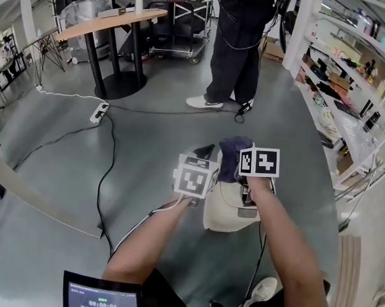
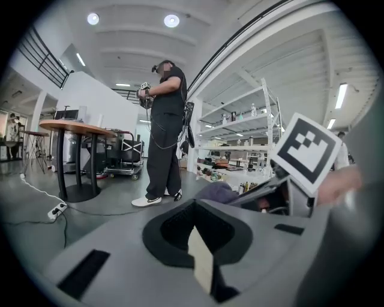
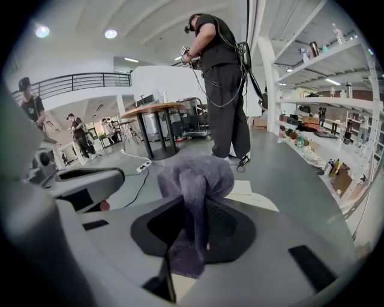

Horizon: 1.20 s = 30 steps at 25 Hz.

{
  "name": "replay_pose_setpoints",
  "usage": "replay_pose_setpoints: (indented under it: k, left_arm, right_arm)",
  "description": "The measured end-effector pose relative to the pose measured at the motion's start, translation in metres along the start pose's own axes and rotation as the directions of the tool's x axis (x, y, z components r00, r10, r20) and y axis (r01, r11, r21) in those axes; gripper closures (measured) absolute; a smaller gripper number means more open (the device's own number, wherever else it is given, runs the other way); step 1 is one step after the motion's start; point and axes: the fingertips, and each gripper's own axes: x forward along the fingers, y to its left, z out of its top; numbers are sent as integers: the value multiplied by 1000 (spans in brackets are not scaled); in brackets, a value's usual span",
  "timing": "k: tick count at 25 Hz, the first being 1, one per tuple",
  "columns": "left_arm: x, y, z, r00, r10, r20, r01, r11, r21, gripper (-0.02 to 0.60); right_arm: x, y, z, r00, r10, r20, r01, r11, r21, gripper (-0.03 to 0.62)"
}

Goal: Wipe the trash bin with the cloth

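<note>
Head view first: right gripper (image 1: 237, 172) is clamped on the cloth (image 1: 234, 154), a purple-blue wad at the far top edge of the trash bin (image 1: 225, 215). The bin is cream and stands on the floor right in front of us. Left gripper (image 1: 203, 152) hangs just beside the bin on its left, near the cloth, and we can't tell if it touches either. We read this as the start of the wipe: cloth is at the bin, no stroke committed.

Left gripper view: jaws pressed together, nothing between them. Cloth shows just right of centre, past the tips.

Right gripper view: jaws pinch a fold of the cloth, with most of it bunched loose past the tips. The bin's cream top shows just behind. We can't confirm cloth-to-bin contact from here.

Next move, our call: press the wad onto the bin's top and drag along it. The left gripper could brace the bin, since a light bin may slide or tip.

Room: open floor to the left and ahead. Cable (image 1: 101, 184) runs on the left, standing person (image 1: 238, 50) is ahead, and shelving (image 1: 348, 93) is near on the right. Keep strokes short on that side.
</note>
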Motion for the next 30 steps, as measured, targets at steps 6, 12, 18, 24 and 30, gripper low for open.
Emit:
replay_pose_setpoints:
  k: [6, 12, 18, 24, 30]
  left_arm:
    - [10, 16, -13, 1000, -3, -28, 2, 1000, -13, 584]
    - [17, 34, -21, 999, 10, -34, -11, 1000, -25, 584]
    - [22, 33, -18, 999, -6, -36, 5, 999, -45, 584]
    - [28, 16, -29, 997, -42, -61, 40, 999, -22, 584]
    - [24, 10, -29, 996, -49, -71, 49, 999, -11, 584]
  right_arm:
    - [33, -4, -4, 992, -29, -123, 24, 999, -47, 513]
    - [51, -11, -17, 974, -60, -218, 39, 994, -103, 513]
    - [57, -13, -16, 961, -91, -260, 41, 981, -190, 513]
    - [55, -35, -17, 955, -130, -266, 75, 976, -205, 513]
    - [41, -74, -22, 949, -165, -269, 121, 977, -174, 513]
